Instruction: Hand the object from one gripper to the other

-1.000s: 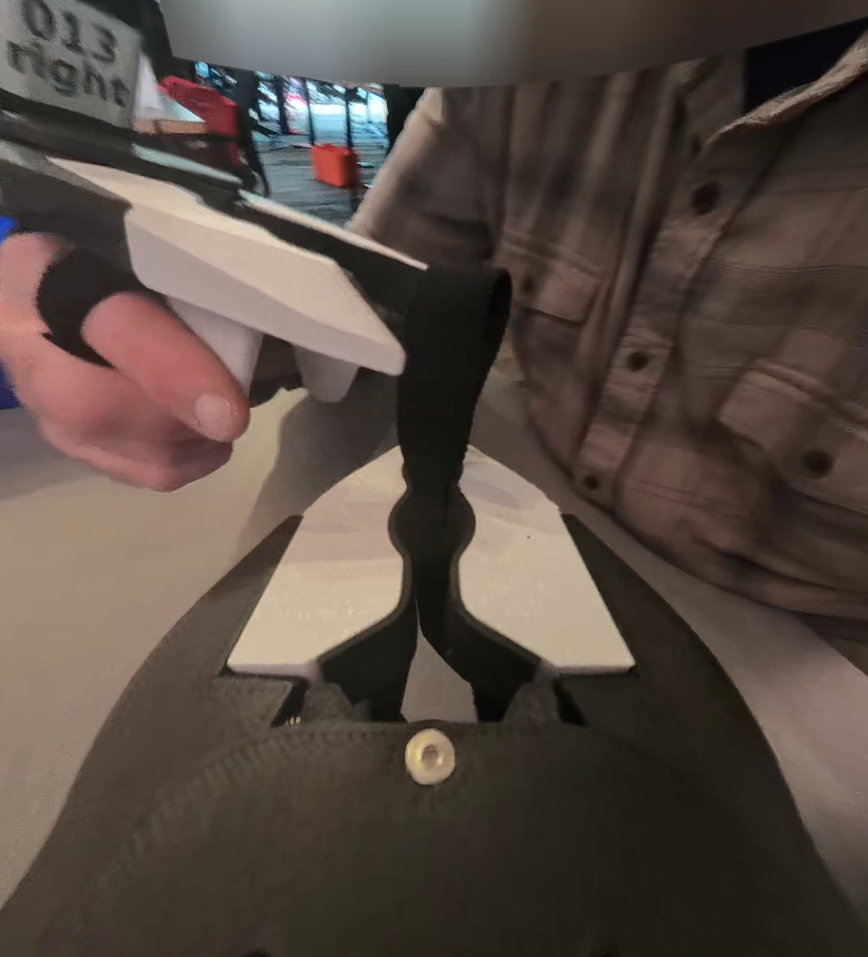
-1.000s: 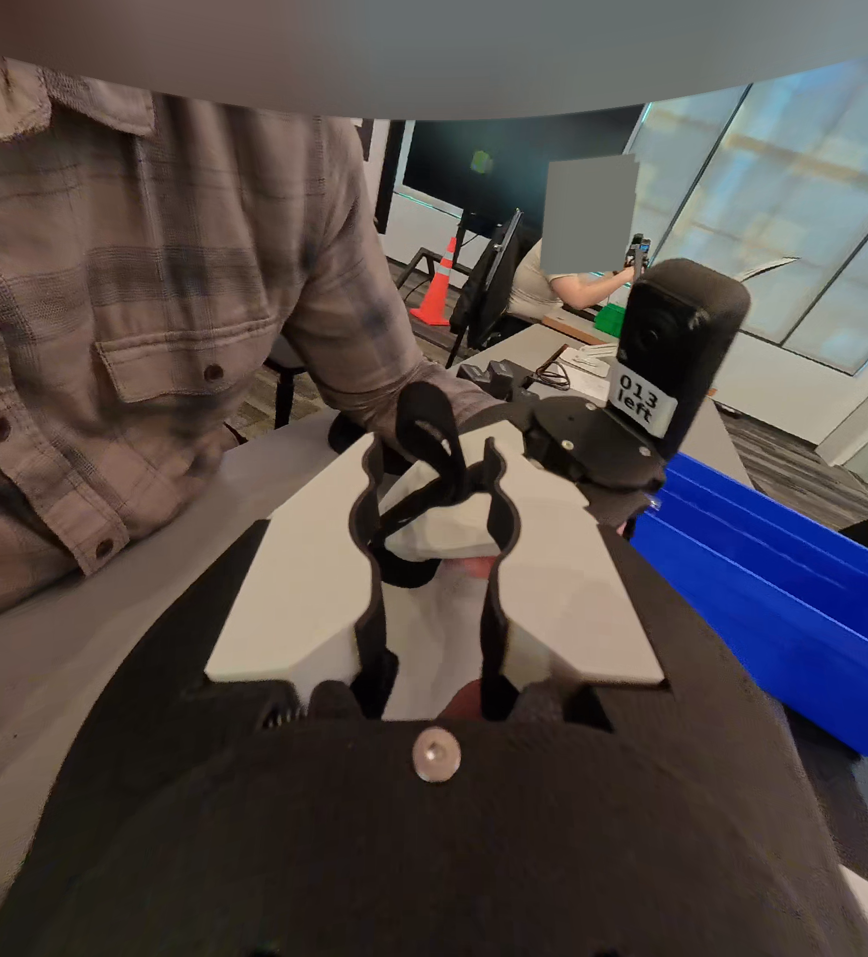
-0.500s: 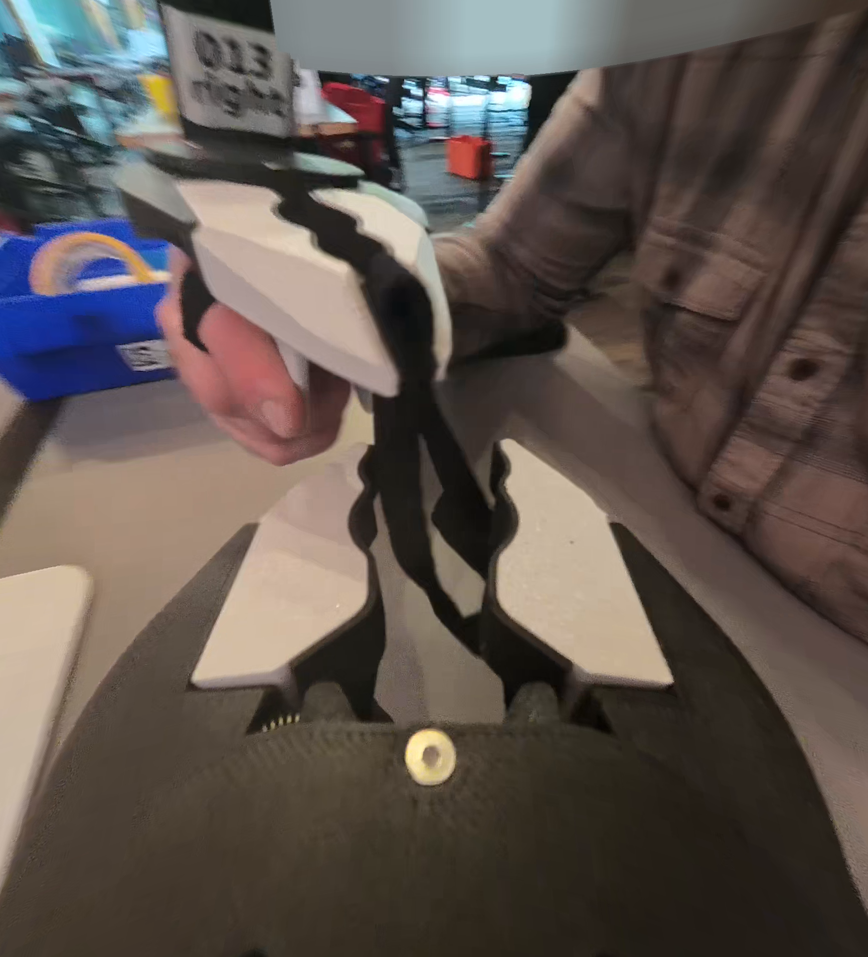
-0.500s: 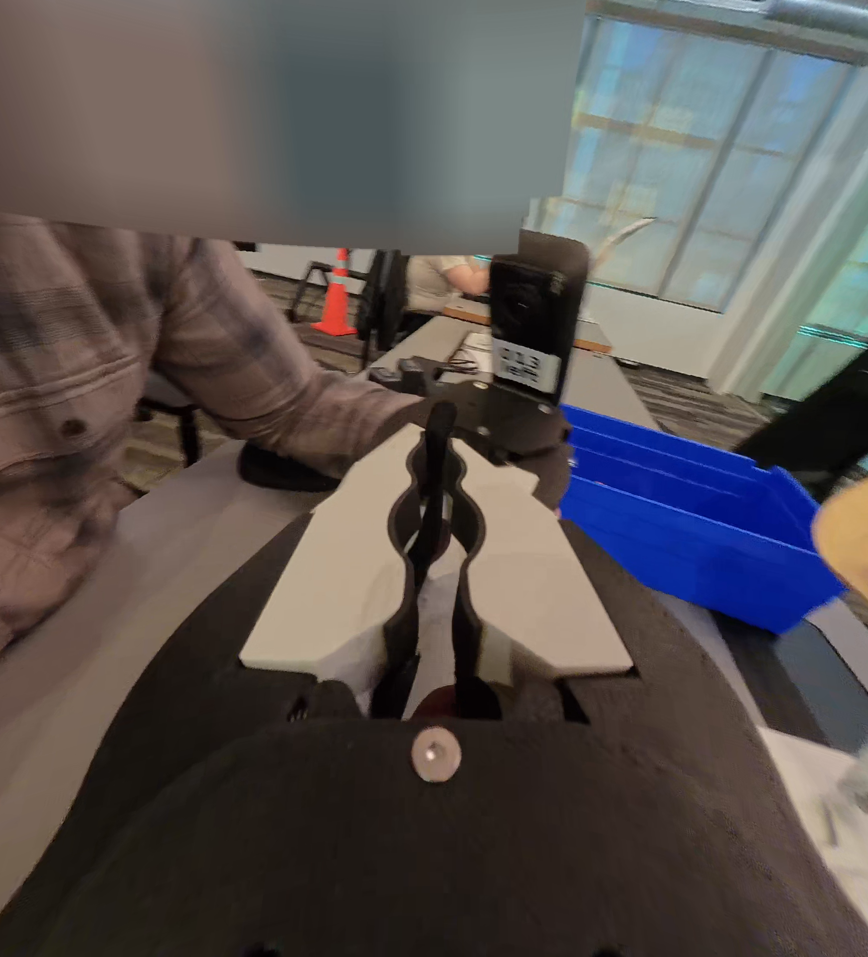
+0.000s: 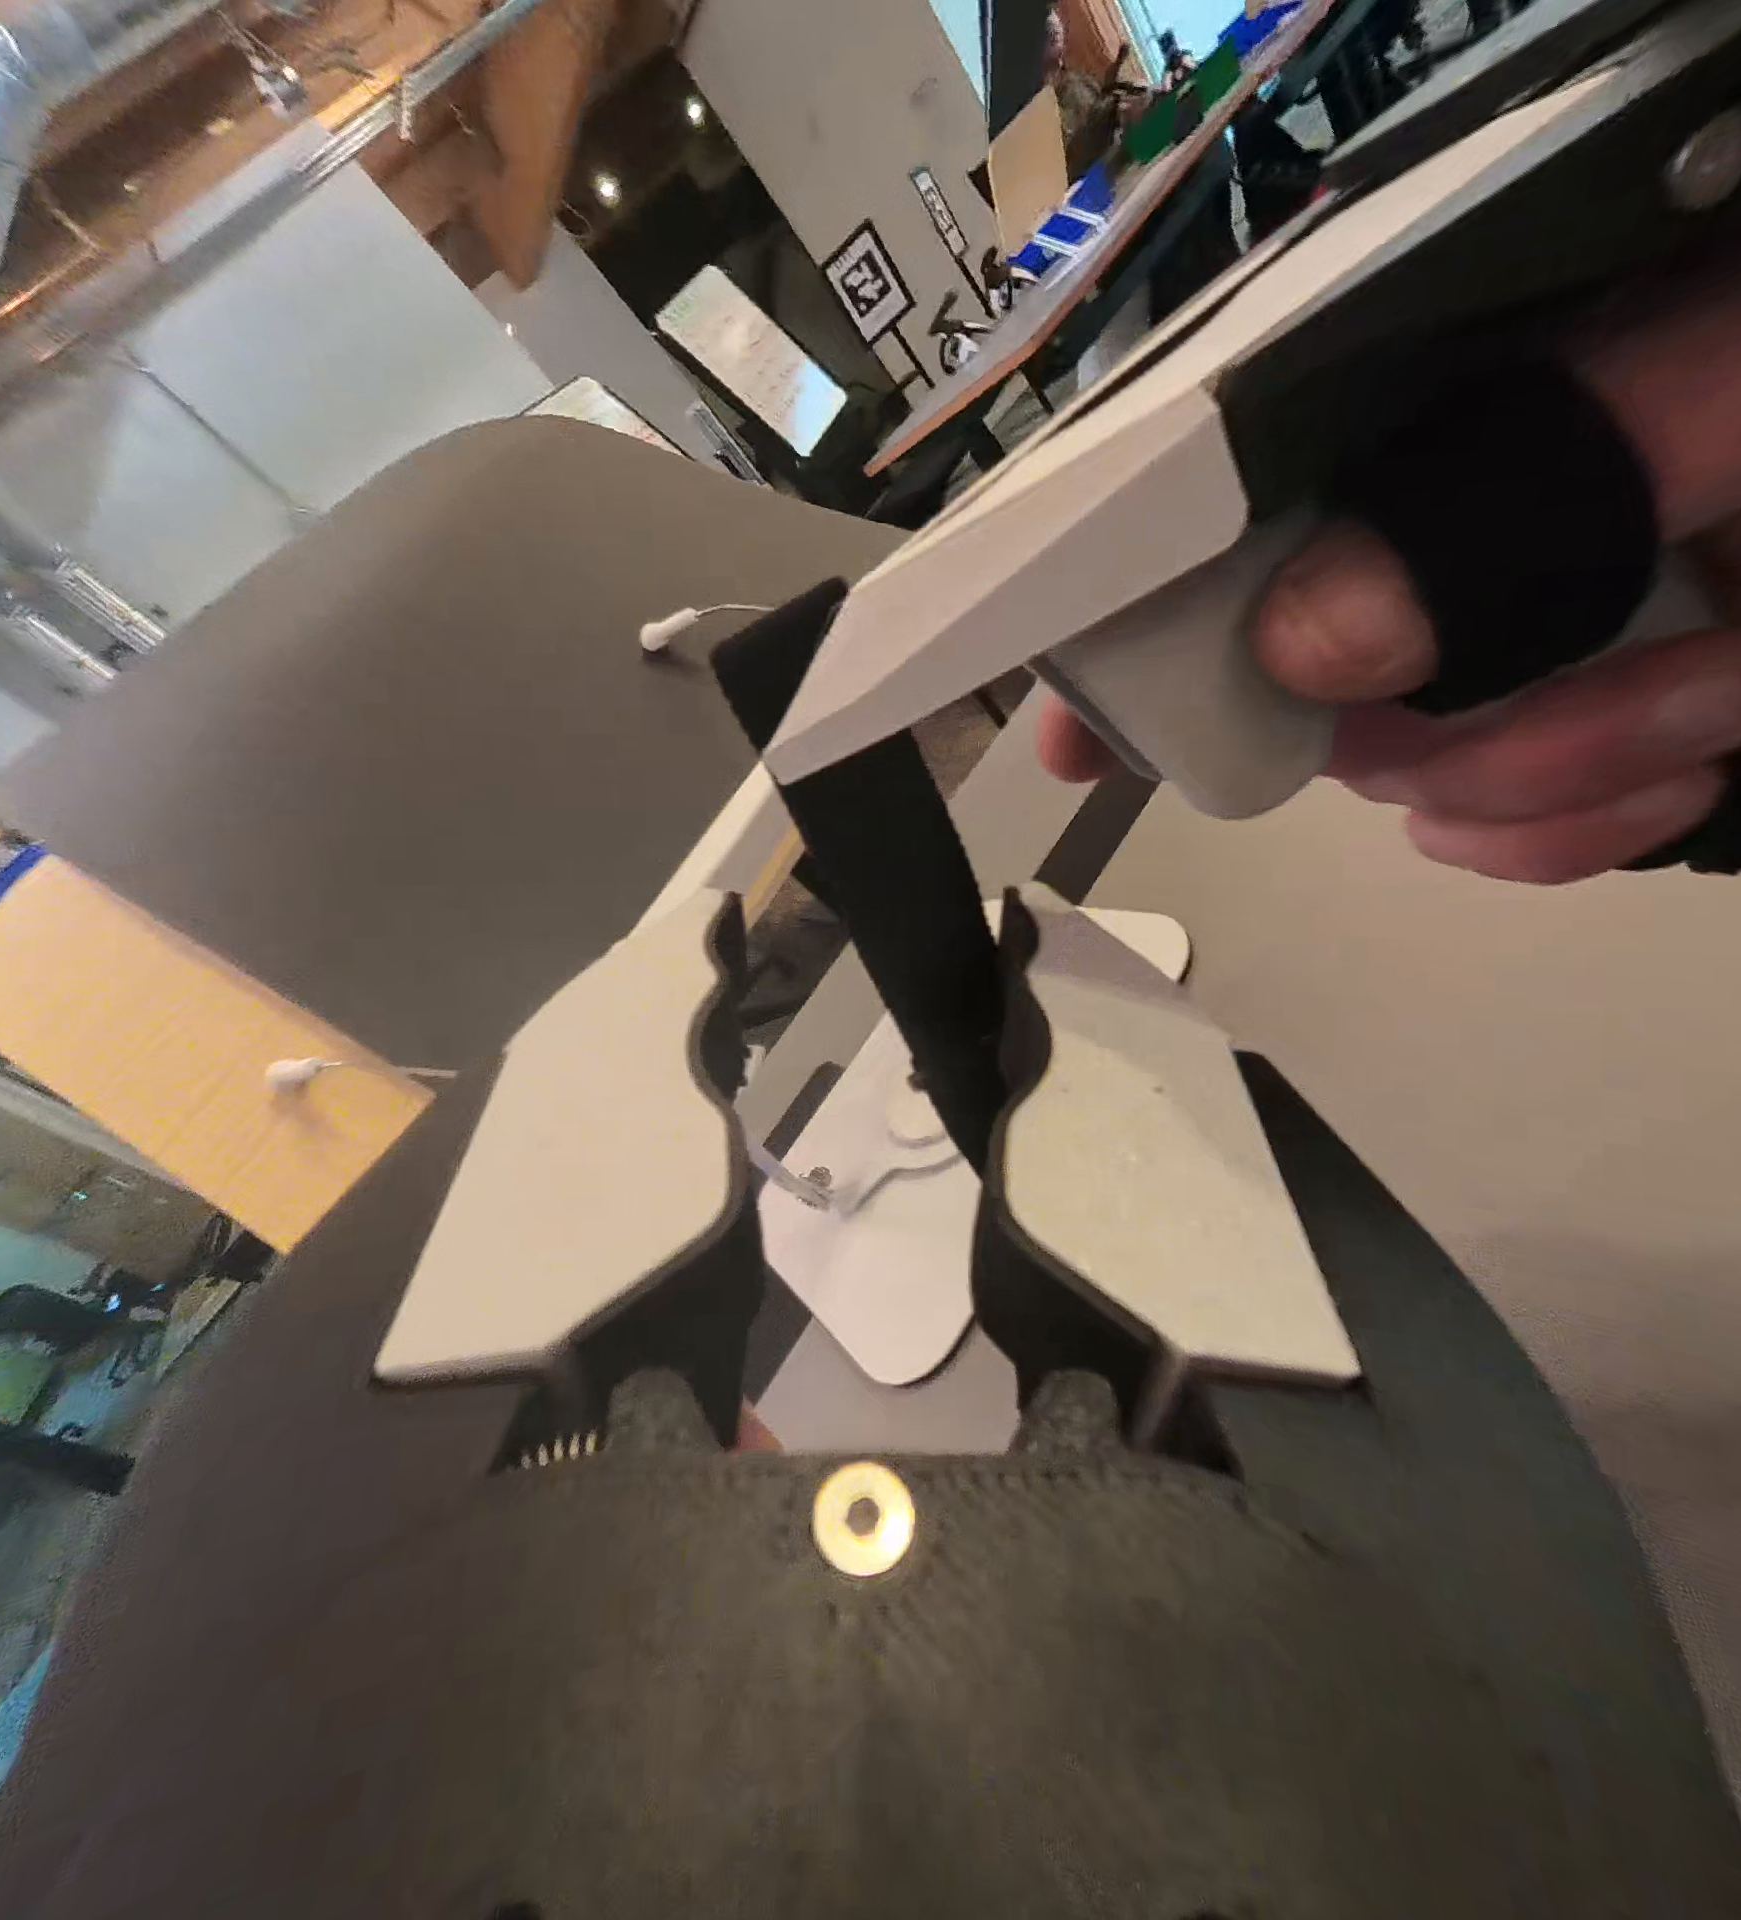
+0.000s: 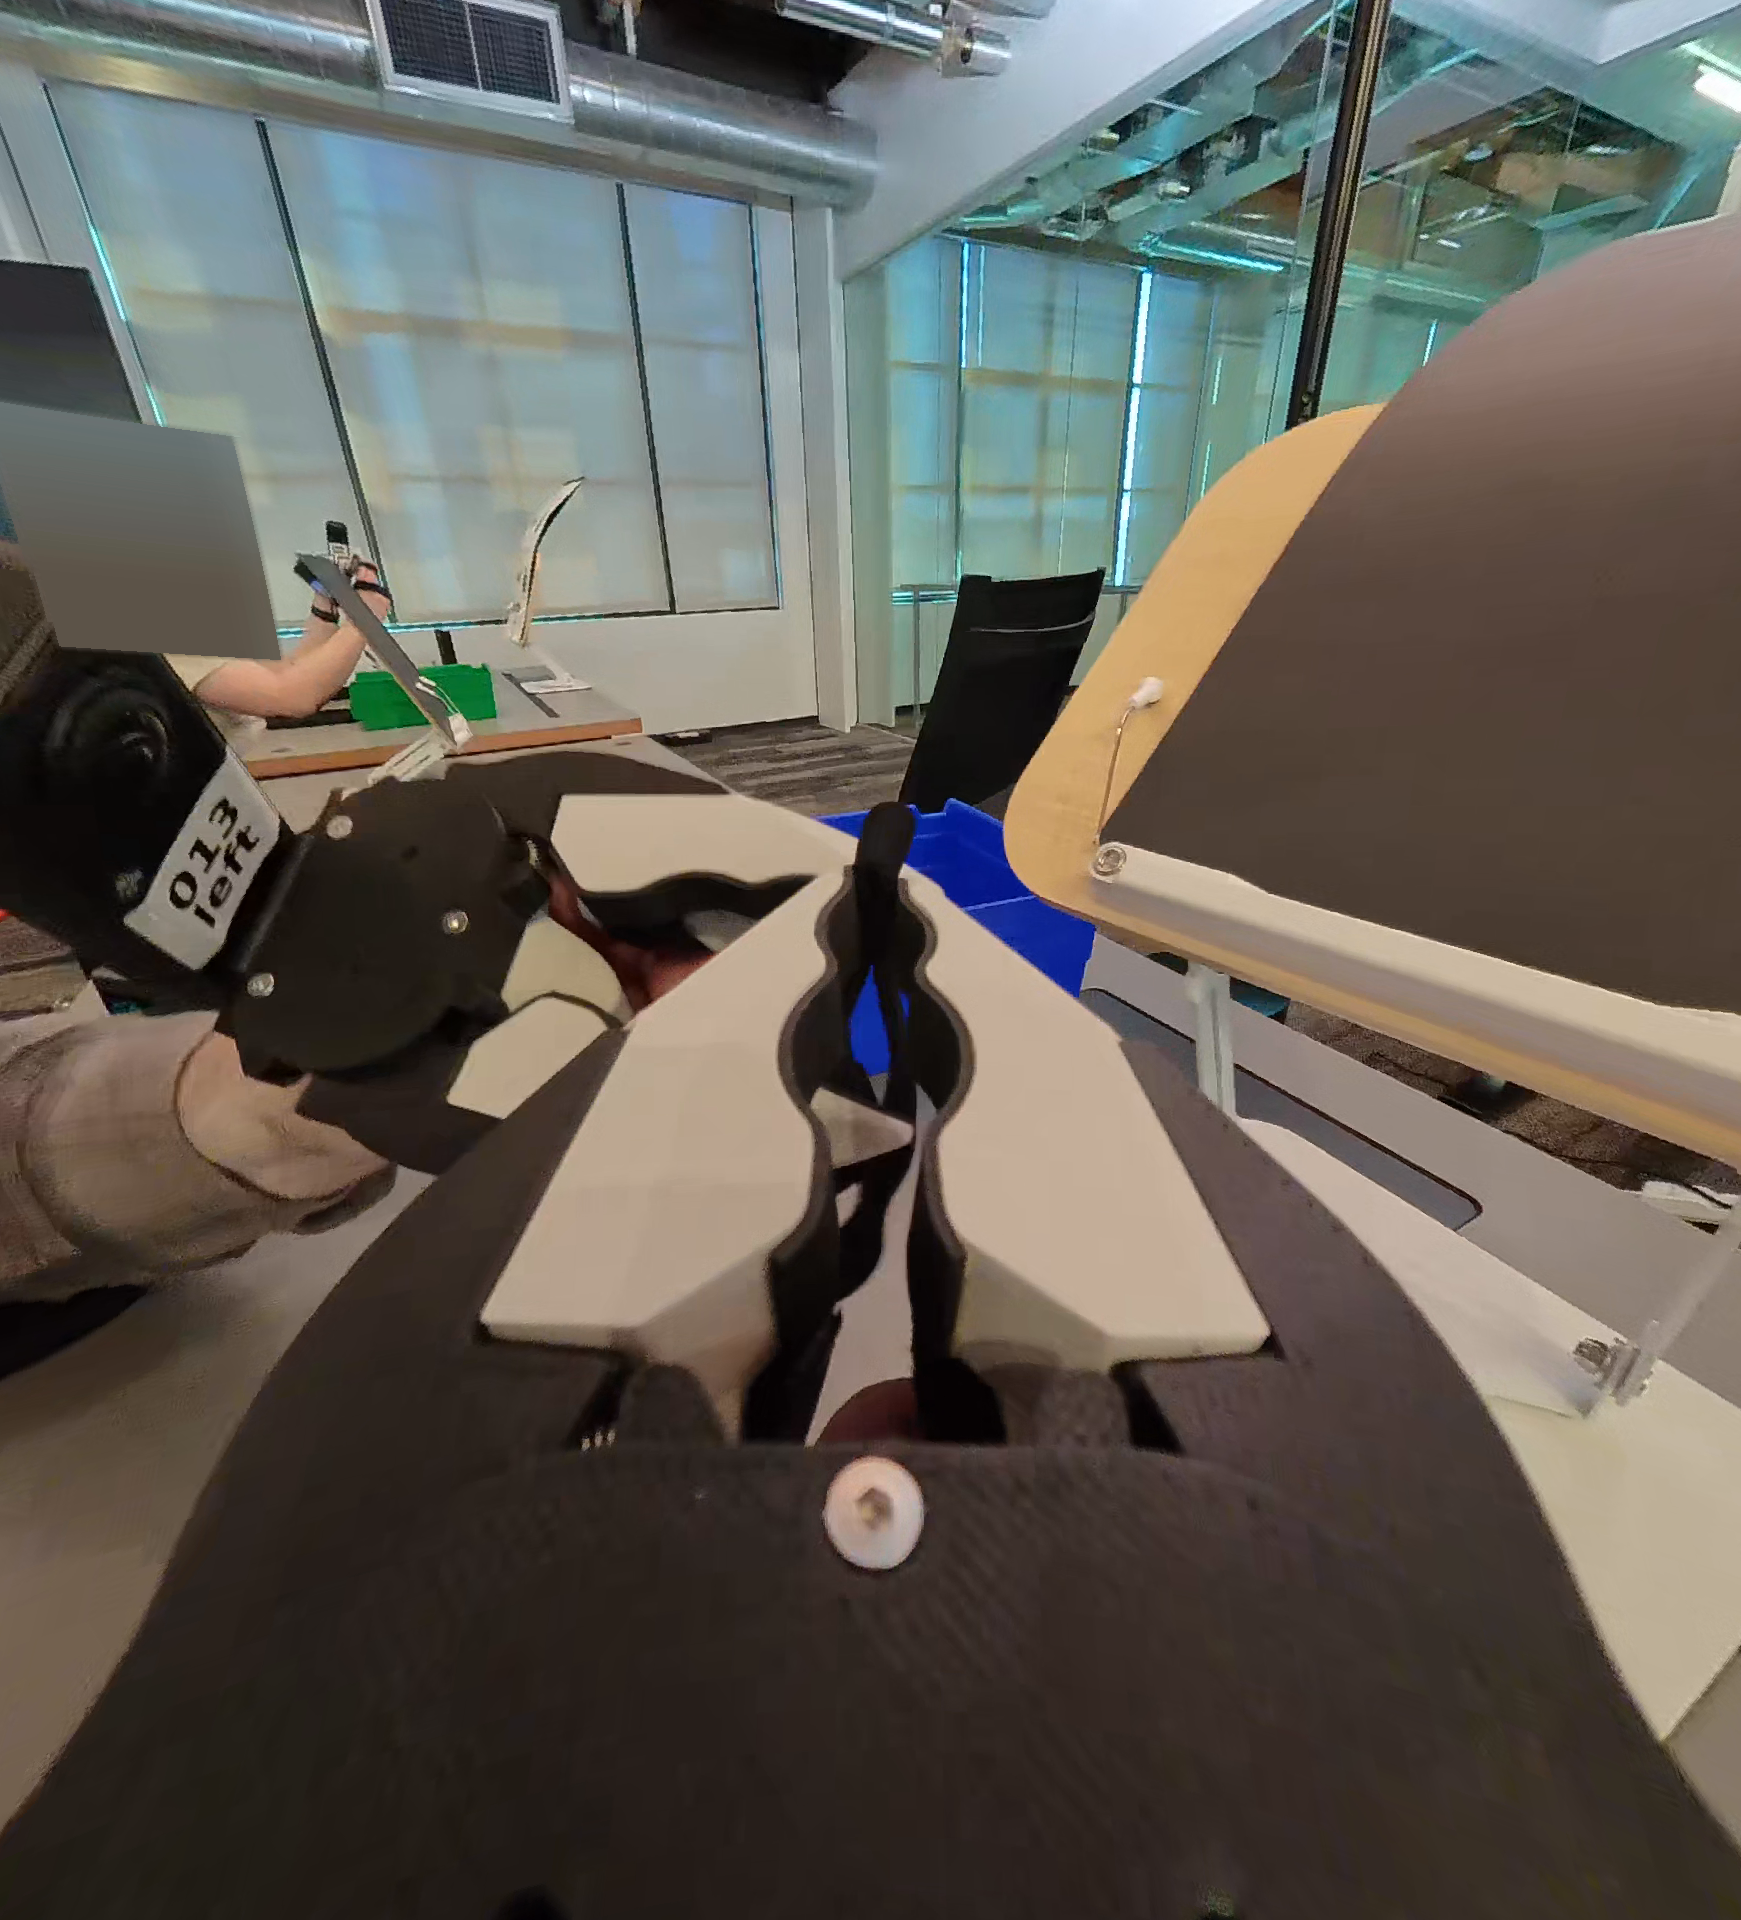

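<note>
The object is a black strap (image 5: pixel 887 883). My right gripper (image 6: pixel 876 894) is shut on it, and the strap's looped end (image 6: pixel 885 831) sticks up past the fingertips. In the left wrist view the right gripper (image 5: pixel 793 727) comes in from the upper right, held by a hand, with the strap hanging from its tip. My left gripper (image 5: pixel 871 914) is open. The strap runs down between its fingers and lies against the right finger (image 5: pixel 1105 1122). In the right wrist view the left gripper (image 6: pixel 658 925) sits to the left, jaws apart.
A tilted dark board with a light wooden edge (image 6: pixel 1468 675) stands on a white base plate (image 6: pixel 1624 1507) close on the right; it also shows in the left wrist view (image 5: pixel 378 675). A blue bin (image 6: pixel 980 883) lies behind the grippers. A person sits at a far table (image 6: pixel 533 727). Only a small space, under 4 cm, lies between the two pairs of fingers.
The left gripper was shut on the strap and has opened. The right gripper was open around it and has shut on it. Both views have swung towards the tilted board.
</note>
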A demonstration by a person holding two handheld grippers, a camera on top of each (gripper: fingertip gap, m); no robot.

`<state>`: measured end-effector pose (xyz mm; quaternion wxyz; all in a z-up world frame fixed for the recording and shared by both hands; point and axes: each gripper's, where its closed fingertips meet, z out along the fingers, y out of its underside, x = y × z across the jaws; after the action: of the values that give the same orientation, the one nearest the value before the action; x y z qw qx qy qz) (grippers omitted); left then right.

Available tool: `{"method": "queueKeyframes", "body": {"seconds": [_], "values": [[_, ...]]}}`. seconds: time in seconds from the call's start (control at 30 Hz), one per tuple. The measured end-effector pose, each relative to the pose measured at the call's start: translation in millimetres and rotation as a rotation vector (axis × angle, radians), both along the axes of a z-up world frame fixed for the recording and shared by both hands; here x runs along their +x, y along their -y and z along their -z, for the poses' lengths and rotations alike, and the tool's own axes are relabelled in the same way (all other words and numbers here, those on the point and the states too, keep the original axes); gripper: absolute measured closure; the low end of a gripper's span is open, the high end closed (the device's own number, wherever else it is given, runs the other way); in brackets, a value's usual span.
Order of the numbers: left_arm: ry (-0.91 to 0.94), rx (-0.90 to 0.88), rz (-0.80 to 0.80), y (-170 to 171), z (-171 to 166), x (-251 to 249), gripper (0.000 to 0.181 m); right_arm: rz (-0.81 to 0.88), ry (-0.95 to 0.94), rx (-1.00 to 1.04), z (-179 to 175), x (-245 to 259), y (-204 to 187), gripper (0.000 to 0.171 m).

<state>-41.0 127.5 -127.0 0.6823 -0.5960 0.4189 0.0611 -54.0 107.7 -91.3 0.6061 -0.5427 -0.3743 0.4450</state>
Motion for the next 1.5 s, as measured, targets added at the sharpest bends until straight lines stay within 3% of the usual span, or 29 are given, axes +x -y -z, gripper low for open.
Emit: {"method": "queueKeyframes", "body": {"seconds": [0.3,0.57,0.8,0.93,1.03,1.1,1.2,1.3,1.5], "values": [[0.031,0.047,-0.011,0,-3,-3,0.177,-0.027,-0.02,-0.012,-1,-4,10,0.17],[0.097,-0.056,0.065,1,-5,-7,0.18,-0.092,0.02,0.092,-11,0,14,0.14],[0.534,-0.286,0.18,-3,-32,-30,0.18,-0.063,0.231,0.397,6,0,13,0.092],[0.796,-0.407,0.26,-5,-45,-45,0.18,0.093,0.374,0.626,29,-10,7,0.076],[0.935,-0.503,0.309,-6,-47,-49,0.18,0.342,0.517,1.066,31,-10,5,0.077],[1.004,-0.571,0.346,-6,-45,-47,0.18,0.434,0.541,1.253,30,-11,11,0.09],[1.061,-0.667,0.394,-5,-38,-39,0.18,0.502,0.541,1.293,29,-10,11,0.112],[1.061,-0.686,0.397,-5,-34,-36,0.18,0.536,0.524,1.305,21,-5,12,0.154],[1.032,-0.681,0.387,-5,-31,-33,0.177,0.487,0.525,1.212,21,-1,7,0.171]]}}
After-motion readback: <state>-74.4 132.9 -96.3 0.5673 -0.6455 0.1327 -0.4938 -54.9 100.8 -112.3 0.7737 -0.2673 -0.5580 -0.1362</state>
